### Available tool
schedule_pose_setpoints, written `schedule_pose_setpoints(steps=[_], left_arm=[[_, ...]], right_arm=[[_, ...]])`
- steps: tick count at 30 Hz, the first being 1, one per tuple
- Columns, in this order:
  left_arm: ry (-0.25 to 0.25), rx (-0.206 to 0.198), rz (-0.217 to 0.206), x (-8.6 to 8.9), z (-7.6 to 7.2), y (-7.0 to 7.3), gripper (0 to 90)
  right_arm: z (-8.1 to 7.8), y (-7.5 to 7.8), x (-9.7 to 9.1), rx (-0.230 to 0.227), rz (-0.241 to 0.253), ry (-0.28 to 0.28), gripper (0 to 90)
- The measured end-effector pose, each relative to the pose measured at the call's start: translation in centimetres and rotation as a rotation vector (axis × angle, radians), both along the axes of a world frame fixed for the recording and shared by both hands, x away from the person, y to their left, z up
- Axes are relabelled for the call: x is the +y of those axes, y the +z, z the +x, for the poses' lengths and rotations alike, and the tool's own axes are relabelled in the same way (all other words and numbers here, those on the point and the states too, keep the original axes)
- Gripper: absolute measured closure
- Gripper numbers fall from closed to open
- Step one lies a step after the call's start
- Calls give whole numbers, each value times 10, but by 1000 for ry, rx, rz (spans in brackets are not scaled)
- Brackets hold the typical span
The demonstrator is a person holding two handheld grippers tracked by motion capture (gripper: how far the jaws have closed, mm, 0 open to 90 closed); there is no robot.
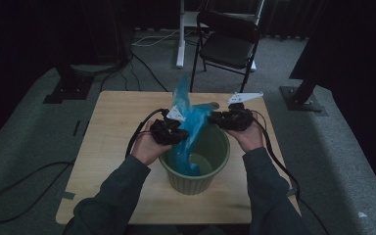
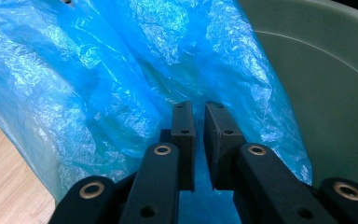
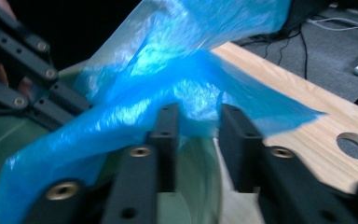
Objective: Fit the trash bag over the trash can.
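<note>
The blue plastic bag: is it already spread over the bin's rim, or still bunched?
Still bunched: the blue plastic bag hangs crumpled, partly inside the green bin.

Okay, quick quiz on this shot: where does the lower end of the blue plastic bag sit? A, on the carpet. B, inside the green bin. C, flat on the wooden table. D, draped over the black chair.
B: in the high view the blue plastic bag trails down from between the two claws into the green bin, its lower end lying on the bin's floor.
</note>
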State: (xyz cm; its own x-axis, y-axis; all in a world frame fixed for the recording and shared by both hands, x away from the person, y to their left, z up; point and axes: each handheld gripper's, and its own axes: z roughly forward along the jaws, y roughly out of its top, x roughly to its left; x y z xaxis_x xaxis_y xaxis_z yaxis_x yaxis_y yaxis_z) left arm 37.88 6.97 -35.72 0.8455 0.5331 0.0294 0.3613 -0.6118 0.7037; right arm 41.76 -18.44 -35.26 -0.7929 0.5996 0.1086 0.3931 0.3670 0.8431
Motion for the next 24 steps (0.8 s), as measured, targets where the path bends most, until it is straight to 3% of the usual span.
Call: schedule_pose_setpoints(steps=[4,8,11,15,21,24], left_arm=[[8,-8,-16,4,1,3,784],[30,-18,-44,11,2,11,733],[46,-28,-86,16,4,18,695],[28,-3,-186,19,7,25,653],[41,-21,-245,15,11,34,581],[80,-47,-246,10,14,38,516]], right_arm=[[-4,-2,2,-12,-26,8,841],[-7,-1,2,-21,-35,21,860],[-10,0,2,-23,-37,29,864],[-14,0,3,-30,-49,42,864],[-19,-1,4,-32,-60,63,864],[-20,-2,5,-33,-62,69,864]])
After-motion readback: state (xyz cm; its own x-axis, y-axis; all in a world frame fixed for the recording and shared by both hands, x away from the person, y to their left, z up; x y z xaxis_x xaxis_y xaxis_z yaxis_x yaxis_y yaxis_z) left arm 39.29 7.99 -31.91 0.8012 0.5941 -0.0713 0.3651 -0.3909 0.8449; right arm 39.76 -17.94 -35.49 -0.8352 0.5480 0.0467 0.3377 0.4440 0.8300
